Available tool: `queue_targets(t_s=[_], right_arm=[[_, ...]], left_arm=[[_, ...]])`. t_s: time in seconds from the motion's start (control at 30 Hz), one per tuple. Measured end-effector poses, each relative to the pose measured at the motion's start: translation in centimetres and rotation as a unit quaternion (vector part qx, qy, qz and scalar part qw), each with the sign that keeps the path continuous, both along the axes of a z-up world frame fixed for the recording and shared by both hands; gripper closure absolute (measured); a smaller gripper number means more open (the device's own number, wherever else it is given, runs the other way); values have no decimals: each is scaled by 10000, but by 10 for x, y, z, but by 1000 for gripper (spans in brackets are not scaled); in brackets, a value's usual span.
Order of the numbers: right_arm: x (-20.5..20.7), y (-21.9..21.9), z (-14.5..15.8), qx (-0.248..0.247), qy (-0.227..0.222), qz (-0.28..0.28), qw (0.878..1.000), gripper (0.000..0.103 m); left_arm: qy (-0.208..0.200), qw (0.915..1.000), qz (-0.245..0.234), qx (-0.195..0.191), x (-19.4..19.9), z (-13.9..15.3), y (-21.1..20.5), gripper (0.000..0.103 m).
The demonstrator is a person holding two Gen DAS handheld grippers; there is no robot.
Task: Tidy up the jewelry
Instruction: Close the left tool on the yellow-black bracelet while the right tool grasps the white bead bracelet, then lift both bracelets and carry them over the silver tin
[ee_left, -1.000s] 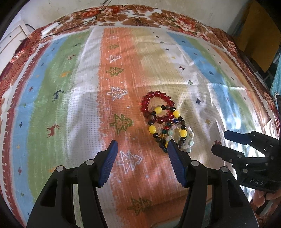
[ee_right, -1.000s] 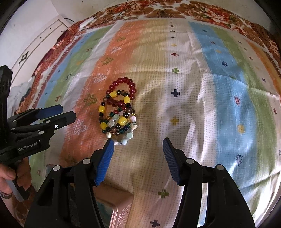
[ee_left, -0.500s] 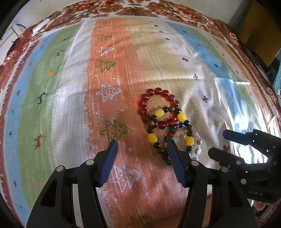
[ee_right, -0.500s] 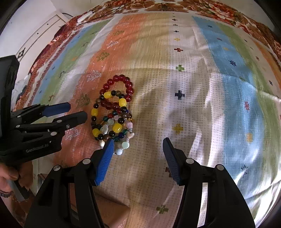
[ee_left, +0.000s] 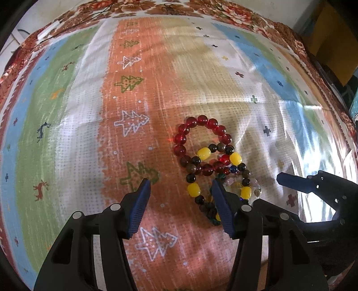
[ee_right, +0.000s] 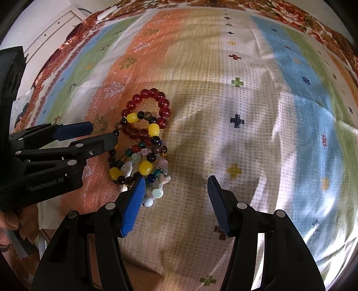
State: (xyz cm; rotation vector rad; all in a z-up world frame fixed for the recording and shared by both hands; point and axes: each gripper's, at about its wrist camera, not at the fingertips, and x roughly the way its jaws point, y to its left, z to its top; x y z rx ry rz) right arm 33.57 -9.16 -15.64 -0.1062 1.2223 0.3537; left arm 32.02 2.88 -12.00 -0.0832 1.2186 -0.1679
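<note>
We see a heap of beaded bracelets on a striped cloth (ee_left: pixel 78 134) printed with trees, deer and small crosses. The red bracelet (ee_left: pixel 201 122) lies on top and farthest from us; the black-and-yellow bracelet (ee_left: pixel 193 189) overlaps its near side; a pale mixed-bead bracelet (ee_right: pixel 156 192) sits under both.

Much is hidden. From the left wrist view, the left gripper (ee_left: pixel 180 187) has its right finger in front of the heap, covering the near beads, so we cannot tell where the pale strand ends. Its jaws are closing, with only bare orange cloth between them and the beads just outside the right finger. From the right wrist view, the right gripper (ee_right: pixel 175 187) has its fingers apart over bare cloth; its left finger overlaps the pale beads at the heap's near edge, and we cannot tell whether it touches them. How the strands interlock is hard to make out. The far cloth is blurred.

Part of a hand (ee_right: pixel 9 223) is cut off at the lower left edge of the right view.

The two grippers stand on either side of the heap, close to it. Beyond the red bracelet the cloth is open up to its floral border (ee_left: pixel 235 13), and wide room lies left and right.
</note>
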Motion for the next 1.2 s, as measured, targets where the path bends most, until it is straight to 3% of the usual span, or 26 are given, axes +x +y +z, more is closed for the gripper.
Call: queue_targets(t_s=[0.27, 0.4, 0.53, 0.6, 0.63, 0.9, 1.2], right_arm=[[4, 4, -9, -166, 39, 47, 9998, 48], [5, 3, -12, -274, 6, -12, 9996, 64], [6, 1, -14, -356, -26, -1, 9994, 72], [7, 0, -14, -371, -36, -8, 9993, 89], [7, -2, -15, -367, -30, -4, 9993, 91], [1, -6, -7, -238, -63, 71, 9997, 92], [-7, -6, 20, -139, -353, 96, 9992, 92]], left_arm=[[143, 9998, -69, 98, 7, -13, 3, 63], [134, 9997, -104, 185, 7, -15, 6, 73], [73, 9989, -218, 408, 6, -18, 4, 82], [42, 9985, -249, 481, 5, -19, 7, 88], [32, 9985, -246, 490, 5, -18, 9, 92], [34, 9991, -197, 377, 2, -12, 19, 92], [-240, 9997, 32, 90, -6, 18, 33, 92]])
